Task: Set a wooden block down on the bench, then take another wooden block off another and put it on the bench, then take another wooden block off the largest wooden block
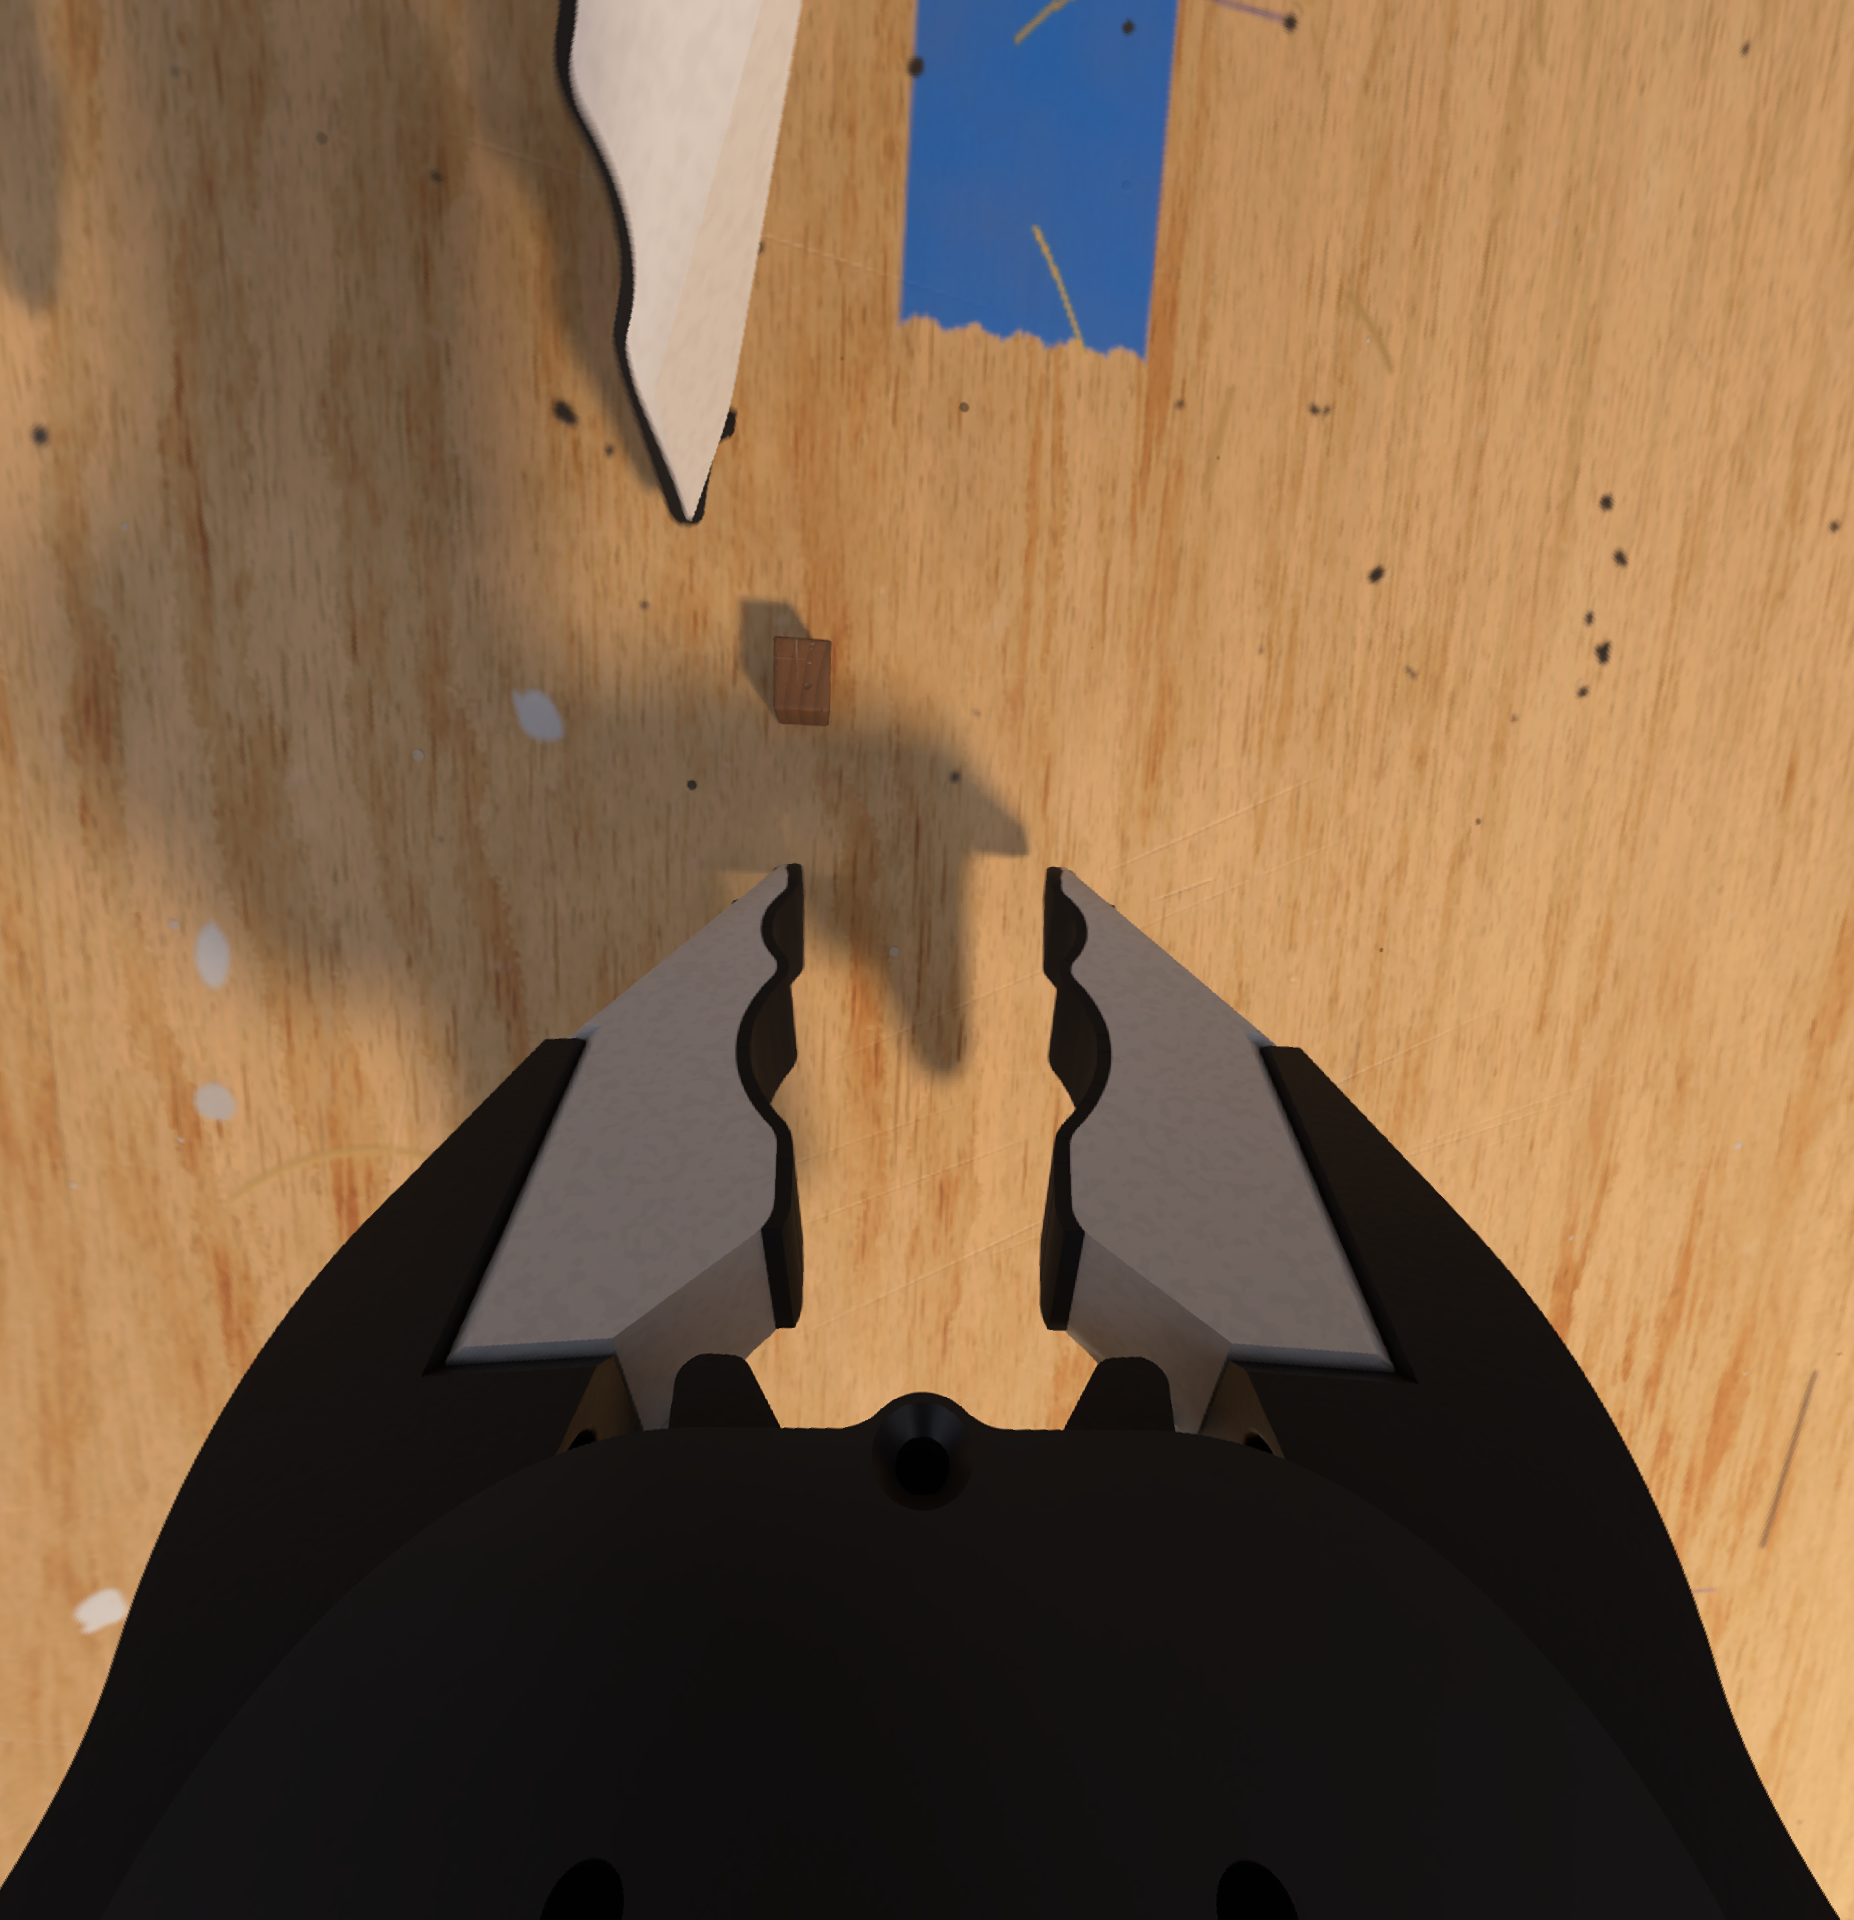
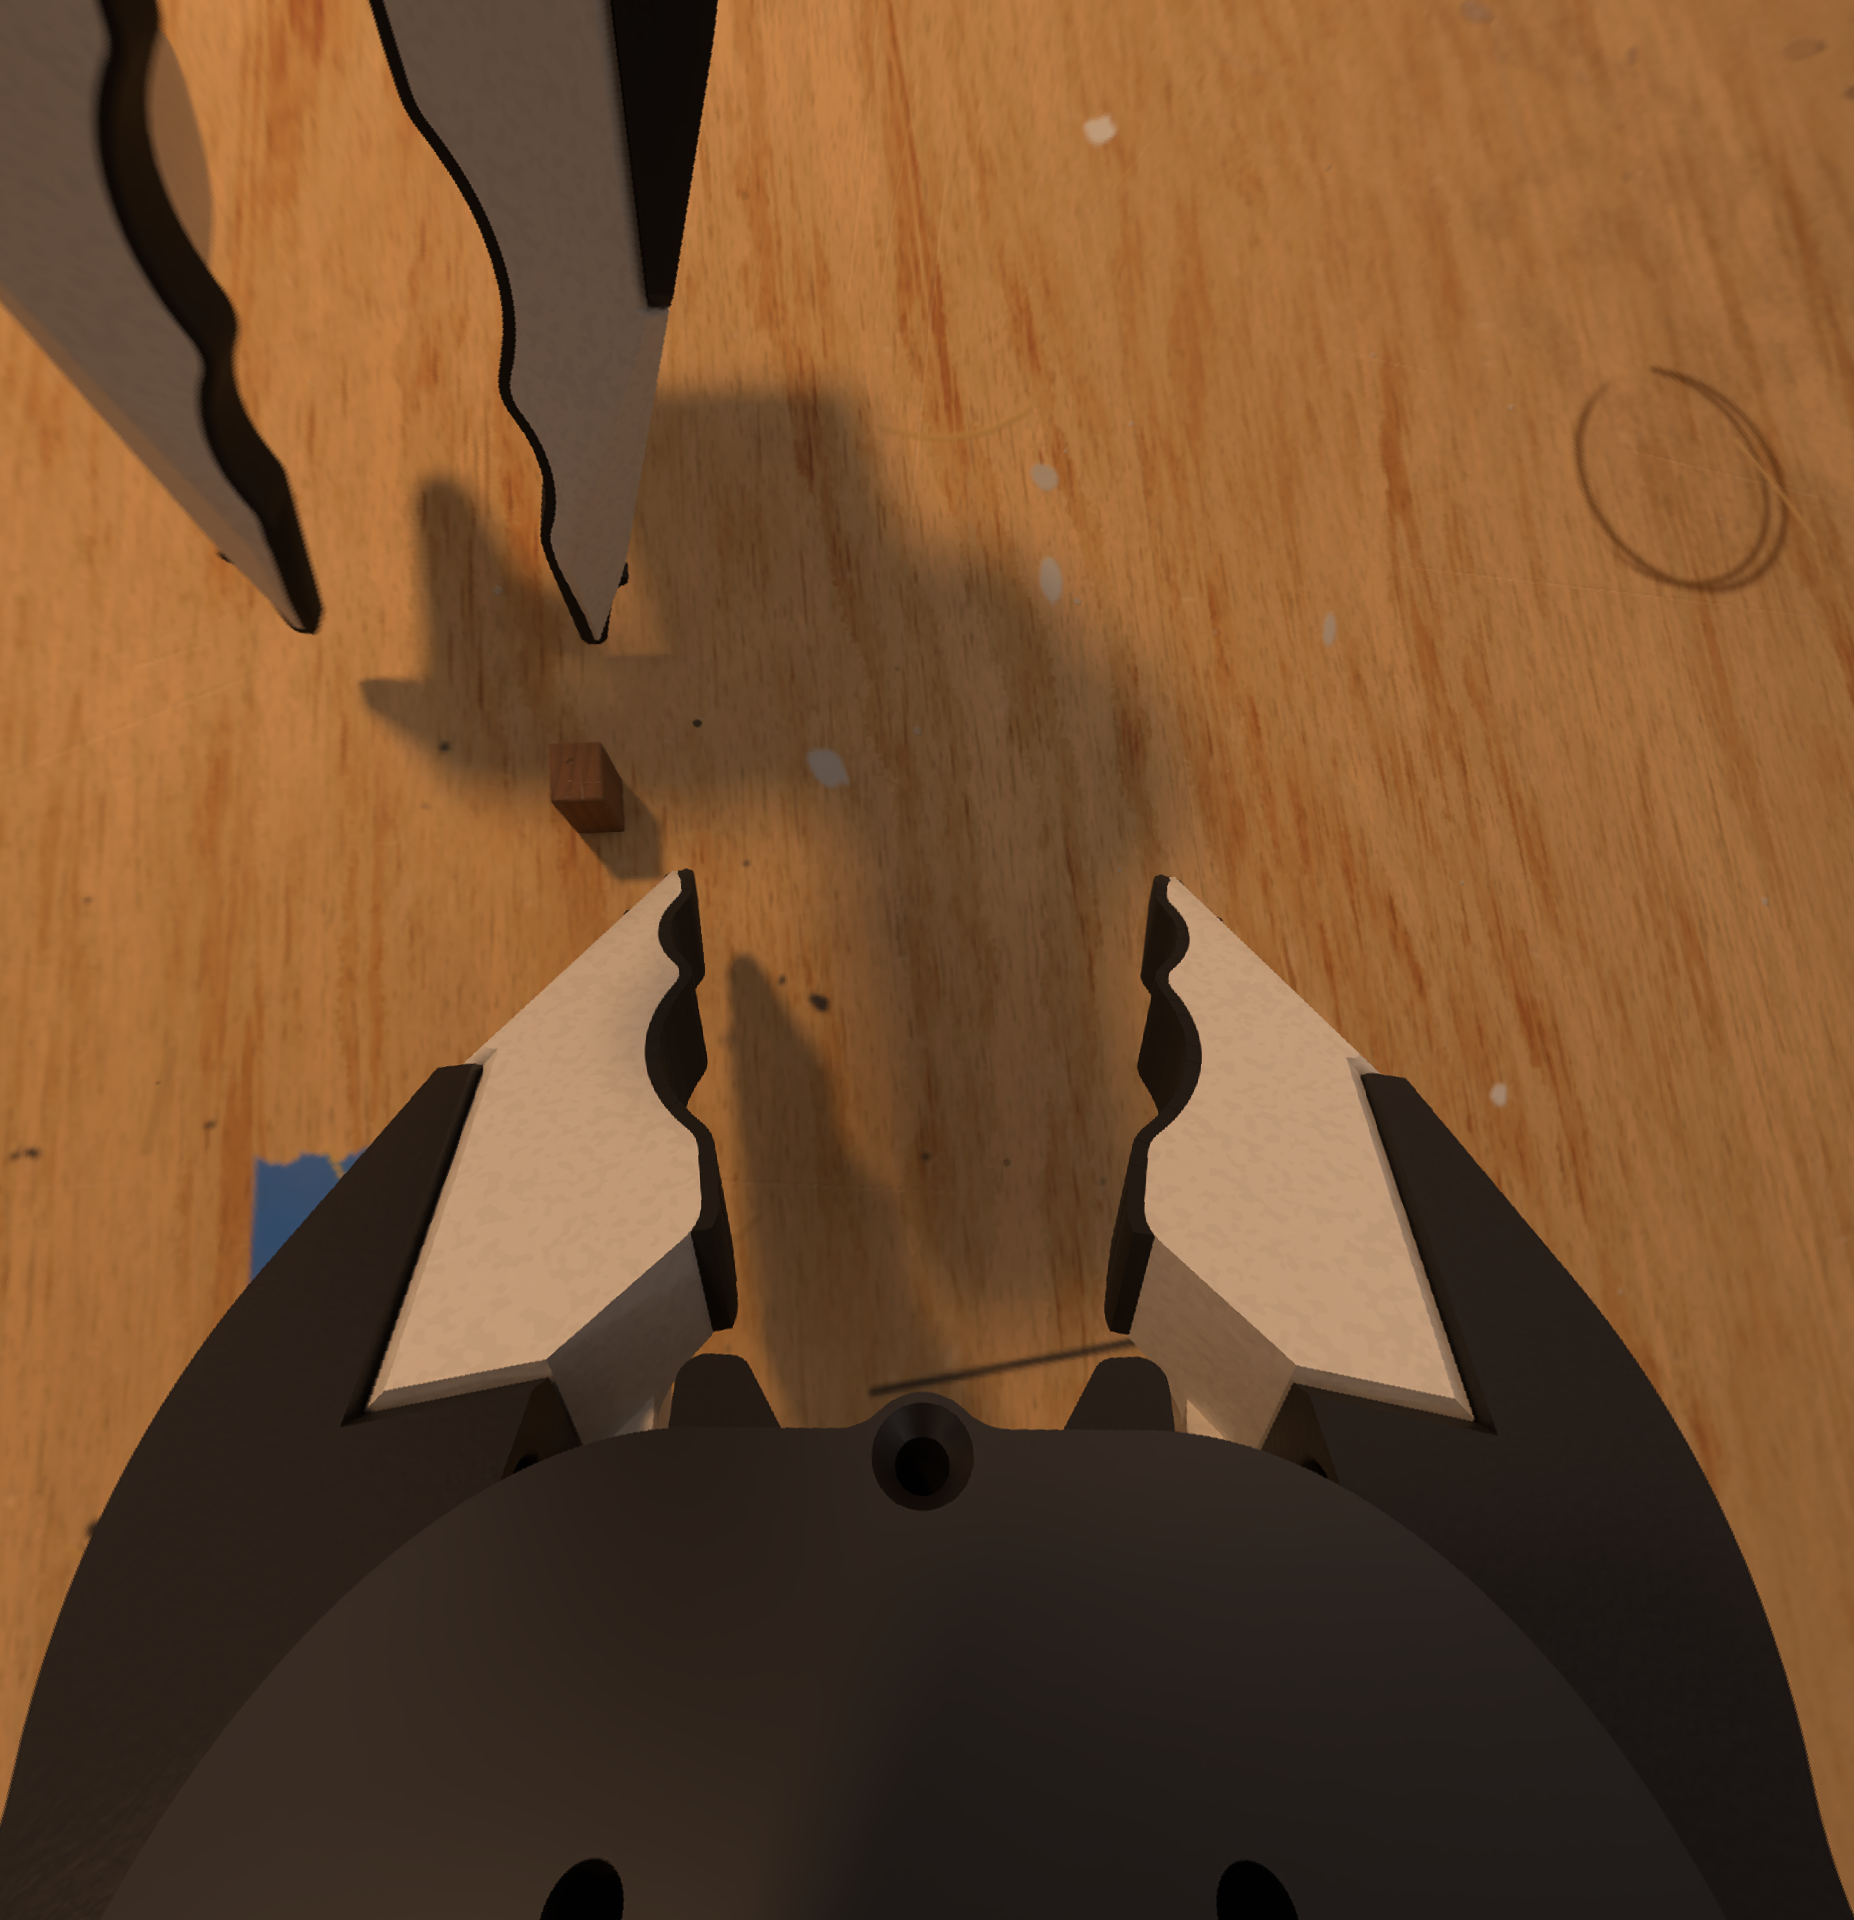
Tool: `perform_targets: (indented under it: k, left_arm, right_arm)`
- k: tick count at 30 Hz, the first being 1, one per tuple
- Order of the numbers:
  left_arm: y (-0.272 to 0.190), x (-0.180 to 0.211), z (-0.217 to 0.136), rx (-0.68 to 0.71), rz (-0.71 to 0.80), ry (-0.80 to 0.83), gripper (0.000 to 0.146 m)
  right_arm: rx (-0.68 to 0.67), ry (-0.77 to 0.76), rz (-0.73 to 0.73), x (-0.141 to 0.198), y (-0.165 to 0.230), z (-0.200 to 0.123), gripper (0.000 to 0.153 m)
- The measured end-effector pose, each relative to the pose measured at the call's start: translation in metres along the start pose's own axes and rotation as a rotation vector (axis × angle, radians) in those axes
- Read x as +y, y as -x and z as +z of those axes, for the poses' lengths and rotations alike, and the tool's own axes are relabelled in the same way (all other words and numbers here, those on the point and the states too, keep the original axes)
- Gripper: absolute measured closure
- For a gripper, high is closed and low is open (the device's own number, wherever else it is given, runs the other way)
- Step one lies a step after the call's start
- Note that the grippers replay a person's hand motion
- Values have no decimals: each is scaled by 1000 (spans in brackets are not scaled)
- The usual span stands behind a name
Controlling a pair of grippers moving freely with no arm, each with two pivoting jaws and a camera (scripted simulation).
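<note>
A small brown wooden block [image 1: 801,680] lies alone on the wooden bench [image 1: 1422,831], ahead of and slightly left of my left gripper [image 1: 923,873]. The left gripper is open and empty, high above the bench. In the right wrist view the same block [image 2: 586,787] lies just ahead of the left fingertip of my right gripper [image 2: 921,878], which is open wide and empty. The left gripper's fingers [image 2: 580,312] hang at the top left of that view. One finger of the right gripper [image 1: 684,229] shows at the top of the left wrist view. No other block is in view.
A strip of blue tape [image 1: 1037,177] is stuck to the bench beyond the block; a corner of the tape [image 2: 289,1205] shows by my right gripper. The bench has dark specks, pale paint spots and a ring mark [image 2: 1681,483] at the right.
</note>
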State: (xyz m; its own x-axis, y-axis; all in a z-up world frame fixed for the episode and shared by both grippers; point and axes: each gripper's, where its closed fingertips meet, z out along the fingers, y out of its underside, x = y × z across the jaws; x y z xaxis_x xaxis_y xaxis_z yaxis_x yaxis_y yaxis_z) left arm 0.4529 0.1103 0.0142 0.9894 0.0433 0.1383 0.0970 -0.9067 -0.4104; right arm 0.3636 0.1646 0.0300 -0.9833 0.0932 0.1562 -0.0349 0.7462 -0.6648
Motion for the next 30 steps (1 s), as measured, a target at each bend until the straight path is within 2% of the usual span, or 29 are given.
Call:
perform_targets:
  k: [5,9,12,16,20,24,25,26,27,28,30]
  left_arm:
    - [4,3,-4,-42,37,38,87]
    - [13,10,-24,-107,5,-2,88]
    - [33,28,-64,-226,-99,-38,91]
    - [62,69,-143,-438,-284,-113,102]
    - [84,138,-208,-586,-502,-115,113]
    - [98,207,-217,-564,-650,-27,119]
    - [100,219,-214,-538,-666,-13,121]
    - [100,230,-210,-517,-677,4,123]
    - [100,241,-207,-498,-687,29,125]
    - [99,249,-202,-475,-695,52,125]
    - [96,263,-195,-427,-701,89,126]
  right_arm:
    - [-36,85,-54,2,-3,8,75]
    - [-31,116,-74,8,-21,6,78]
    - [-9,124,-63,16,-46,4,82]
    - [33,100,-56,20,-74,2,82]
    - [68,-80,6,0,-84,-21,80]
    - [135,-322,115,-20,-91,-65,84]
    - [157,-370,142,-20,-93,-76,90]
    - [193,-410,156,-17,-94,-87,109]
    - [226,-448,166,-13,-94,-97,137]
    - [235,-480,196,-8,-93,-106,153]
    - [254,-535,288,4,-92,-121,153]
